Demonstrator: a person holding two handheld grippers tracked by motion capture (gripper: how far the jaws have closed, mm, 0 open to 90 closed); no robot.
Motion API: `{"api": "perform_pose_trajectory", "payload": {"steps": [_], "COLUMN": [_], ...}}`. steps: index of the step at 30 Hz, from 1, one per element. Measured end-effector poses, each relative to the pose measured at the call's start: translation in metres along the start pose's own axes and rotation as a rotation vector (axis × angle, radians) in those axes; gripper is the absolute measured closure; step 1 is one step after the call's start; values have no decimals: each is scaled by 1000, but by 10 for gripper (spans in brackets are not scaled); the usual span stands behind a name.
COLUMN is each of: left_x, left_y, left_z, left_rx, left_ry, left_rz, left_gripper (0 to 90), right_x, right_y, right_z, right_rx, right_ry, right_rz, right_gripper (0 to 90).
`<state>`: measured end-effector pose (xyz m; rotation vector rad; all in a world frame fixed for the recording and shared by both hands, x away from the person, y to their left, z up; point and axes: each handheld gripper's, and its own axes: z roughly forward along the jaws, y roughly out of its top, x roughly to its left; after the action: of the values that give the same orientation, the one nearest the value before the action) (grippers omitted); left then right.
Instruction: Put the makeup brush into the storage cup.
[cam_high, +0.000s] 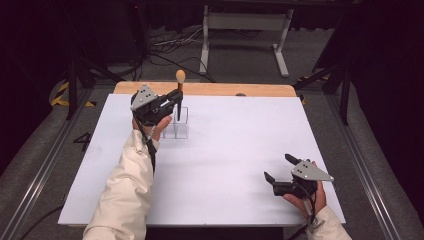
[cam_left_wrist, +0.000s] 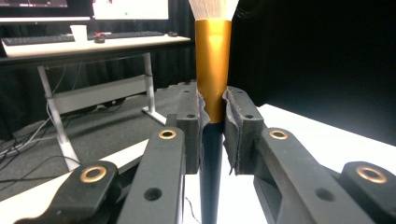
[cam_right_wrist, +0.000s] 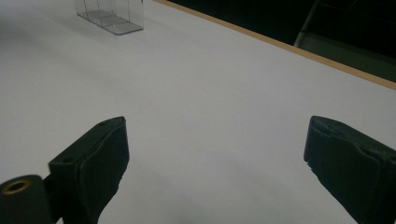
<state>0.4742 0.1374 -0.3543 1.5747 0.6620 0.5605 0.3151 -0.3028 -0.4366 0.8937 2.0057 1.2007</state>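
At the far left of the white table top (cam_high: 225, 165), I am holding a makeup brush (cam_high: 179, 95) — black tapered handle, gold metal ferrule, pale bristle head — upright in my left gripper (cam_high: 175, 98). The pads are pinching it right where the gold ferrule meets the black handle, and in the left gripper view the brush (cam_left_wrist: 213, 74) is standing straight up between the jaws, bristles on top, handle pointing down.

The handle's lower end is hanging at the clear plastic compartmented organiser (cam_high: 176, 124), which is sitting just beside my left hand near the wooden back edge of the table. From the high view I am judging the tip to be at or just inside the rim of one of the far compartments — which one, I cannot tell, and whether it is touching the bottom is not visible either.

My right gripper (cam_high: 280, 167) is resting near the front right corner, jaws standing wide apart with nothing between them, well apart from the organiser (cam_right_wrist: 109, 16).

As I am reading it, the pickup is done and the carry is nearly done. What is left is lowering the brush fully into its compartment, letting go, and drawing the left hand clear without tipping the light organiser.
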Motion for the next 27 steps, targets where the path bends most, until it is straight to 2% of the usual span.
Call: {"api": "perform_pose_trajectory", "payload": {"steps": [5,8,9,13,21,27], "left_x": [2,1,2,3,3,6], "left_y": [-7,-9,-9,-12,-13,-24], "left_z": [6,8,9,10,10,14], "left_rx": [15,26,31,28,40,58], "left_ry": [-9,-9,-8,-17,-22,-27], "left_rz": [-16,-18,-7,-28,-17,-36], "left_gripper": [778,778,778,779,778,778], "right_x": [0,0,0,0,0,0], "right_y": [0,0,0,0,0,0], "right_z": [1,1,1,1,0,0], "right_rx": [1,2,2,0,-2,-2], "right_ry": [5,3,3,5,5,6], "right_rz": [0,0,0,0,0,1], "right_gripper": [73,74,74,74,74,74]}}
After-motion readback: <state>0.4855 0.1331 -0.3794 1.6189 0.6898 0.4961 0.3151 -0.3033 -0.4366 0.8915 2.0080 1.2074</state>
